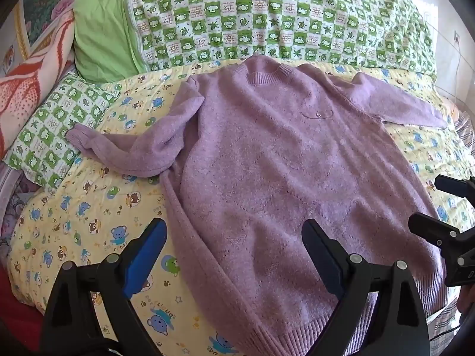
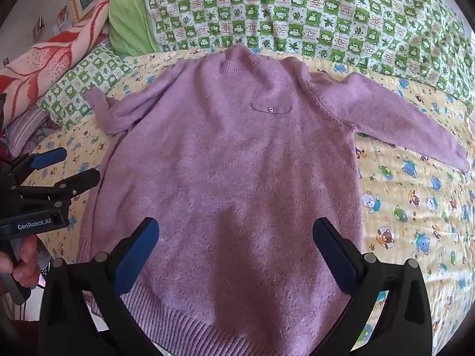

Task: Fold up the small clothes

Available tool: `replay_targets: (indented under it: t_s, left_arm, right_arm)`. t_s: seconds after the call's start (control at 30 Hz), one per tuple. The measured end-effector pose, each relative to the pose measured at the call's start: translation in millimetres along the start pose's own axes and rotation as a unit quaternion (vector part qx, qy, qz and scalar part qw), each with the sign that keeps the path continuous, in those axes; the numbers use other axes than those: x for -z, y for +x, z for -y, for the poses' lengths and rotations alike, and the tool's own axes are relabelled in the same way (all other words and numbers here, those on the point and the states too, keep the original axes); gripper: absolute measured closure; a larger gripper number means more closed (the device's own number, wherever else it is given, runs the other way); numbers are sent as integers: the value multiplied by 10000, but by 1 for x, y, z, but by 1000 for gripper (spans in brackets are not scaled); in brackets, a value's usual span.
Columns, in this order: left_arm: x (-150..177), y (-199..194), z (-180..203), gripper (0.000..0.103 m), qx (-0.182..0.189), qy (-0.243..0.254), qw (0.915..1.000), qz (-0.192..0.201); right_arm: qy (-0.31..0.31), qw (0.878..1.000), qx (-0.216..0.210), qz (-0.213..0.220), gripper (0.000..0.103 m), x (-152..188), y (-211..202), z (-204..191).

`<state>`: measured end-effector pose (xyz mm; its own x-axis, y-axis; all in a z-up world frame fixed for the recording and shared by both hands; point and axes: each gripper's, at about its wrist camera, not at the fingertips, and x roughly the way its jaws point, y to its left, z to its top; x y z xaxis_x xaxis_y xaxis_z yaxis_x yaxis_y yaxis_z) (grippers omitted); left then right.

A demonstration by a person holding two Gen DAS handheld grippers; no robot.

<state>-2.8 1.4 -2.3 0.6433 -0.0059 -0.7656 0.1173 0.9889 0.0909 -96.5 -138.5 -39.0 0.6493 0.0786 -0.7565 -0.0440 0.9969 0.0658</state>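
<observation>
A purple knit sweater [image 1: 267,163] [image 2: 231,160] lies flat, front up, on a yellow cartoon-bear sheet [image 1: 89,207] [image 2: 415,207], neck away from me. Its left sleeve [image 1: 127,148] is bent and bunched beside the body; its right sleeve [image 2: 400,124] stretches out to the right. My left gripper [image 1: 234,237] hovers open over the sweater's lower left edge, holding nothing. Over the lower hem, my right gripper [image 2: 236,237] stands open and empty. Each gripper shows at the edge of the other's view: the right one [image 1: 439,204], the left one [image 2: 71,166], held by a hand [image 2: 23,258].
A green-and-white checked quilt [image 1: 267,20] [image 2: 297,14] lies folded across the far side. A green pillow [image 1: 101,38], a checked pillow [image 1: 56,130] and a pink-orange blanket [image 1: 32,80] sit at the far left. The bed's near edge runs just below the sweater's hem.
</observation>
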Motion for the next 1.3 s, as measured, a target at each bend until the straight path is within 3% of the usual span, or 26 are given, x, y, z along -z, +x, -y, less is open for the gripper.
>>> replay_targets:
  t_s: [0.3,0.9,1.03,1.3]
  left_arm:
    - [0,2,5,10,-92,150,9998,-89]
    - [0,0,6,10,-114,139,9998,-42]
    - [0,0,6,10,-62,111,9999,-69]
    - [0,6,7,10,32,33,9996,-288]
  right_arm:
    - [142,9998,-119,-121,0,2,-1,5]
    - [182,9996,-200,68,0,2,-3,4]
    - [152,9997,-150,-85,0,3,-2,4]
    - [245,9995,-200,-81,0,2,-1,8]
